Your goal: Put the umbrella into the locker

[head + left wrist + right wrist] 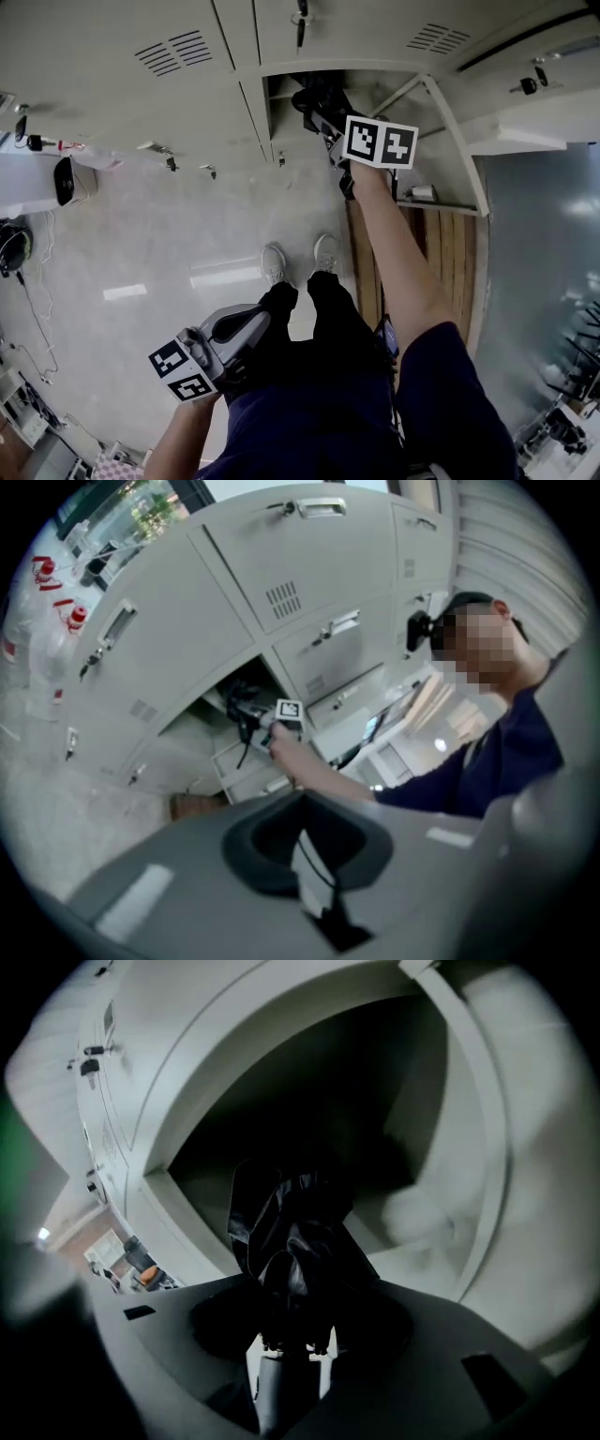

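Observation:
A folded black umbrella (pixel 295 1232) sits between the jaws of my right gripper (pixel 291 1335), which is shut on it. In the head view the right gripper (pixel 328 129) reaches out at arm's length, and the umbrella (pixel 314 98) pokes into the dark mouth of the open locker (pixel 277 82). The locker's door (pixel 457 141) stands swung out to the right. My left gripper (pixel 251 323) hangs low beside my thigh with nothing in it, its jaws together. In the left gripper view, the umbrella (pixel 242 705) is at the locker opening.
Shut locker doors (pixel 131 56) with keys and handles run along the left and the top. A lower compartment with a small white item (pixel 422 192) is open under the door. Brown wood panel (pixel 450 248) lies to the right, and a white device (pixel 70 180) at far left.

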Tool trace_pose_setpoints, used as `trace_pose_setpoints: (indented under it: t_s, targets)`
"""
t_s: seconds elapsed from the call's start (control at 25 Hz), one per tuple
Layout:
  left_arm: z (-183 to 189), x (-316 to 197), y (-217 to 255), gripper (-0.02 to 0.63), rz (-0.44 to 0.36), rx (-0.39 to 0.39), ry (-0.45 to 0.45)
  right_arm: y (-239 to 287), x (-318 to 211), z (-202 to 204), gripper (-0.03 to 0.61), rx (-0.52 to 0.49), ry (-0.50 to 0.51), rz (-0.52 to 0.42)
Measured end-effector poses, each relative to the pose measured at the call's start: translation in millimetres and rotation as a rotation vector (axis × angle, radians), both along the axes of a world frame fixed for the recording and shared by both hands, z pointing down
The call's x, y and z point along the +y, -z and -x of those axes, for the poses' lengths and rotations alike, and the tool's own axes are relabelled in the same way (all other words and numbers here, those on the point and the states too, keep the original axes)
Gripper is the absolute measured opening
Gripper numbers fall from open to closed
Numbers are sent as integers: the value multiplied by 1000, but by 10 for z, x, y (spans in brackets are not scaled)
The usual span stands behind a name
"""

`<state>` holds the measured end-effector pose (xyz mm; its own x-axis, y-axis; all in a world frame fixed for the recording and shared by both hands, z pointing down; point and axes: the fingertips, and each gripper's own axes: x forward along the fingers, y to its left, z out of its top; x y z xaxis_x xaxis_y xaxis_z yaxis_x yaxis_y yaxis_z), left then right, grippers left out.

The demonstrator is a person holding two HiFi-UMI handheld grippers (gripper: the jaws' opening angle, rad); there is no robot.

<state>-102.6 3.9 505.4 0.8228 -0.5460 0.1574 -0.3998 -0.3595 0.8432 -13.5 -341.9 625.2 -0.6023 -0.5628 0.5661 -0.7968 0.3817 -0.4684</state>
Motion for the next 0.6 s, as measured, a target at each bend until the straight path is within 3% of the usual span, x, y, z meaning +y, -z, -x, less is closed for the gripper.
trace_pose_setpoints:
  t_s: [0.28, 0.6]
  targets:
    - [-122, -96, -275, 2, -5, -15, 1, -18, -638, 77, 184, 301, 33, -204]
    - [-293, -173, -604, 0, -41, -13, -18, -104, -992, 170, 184, 546, 83, -352]
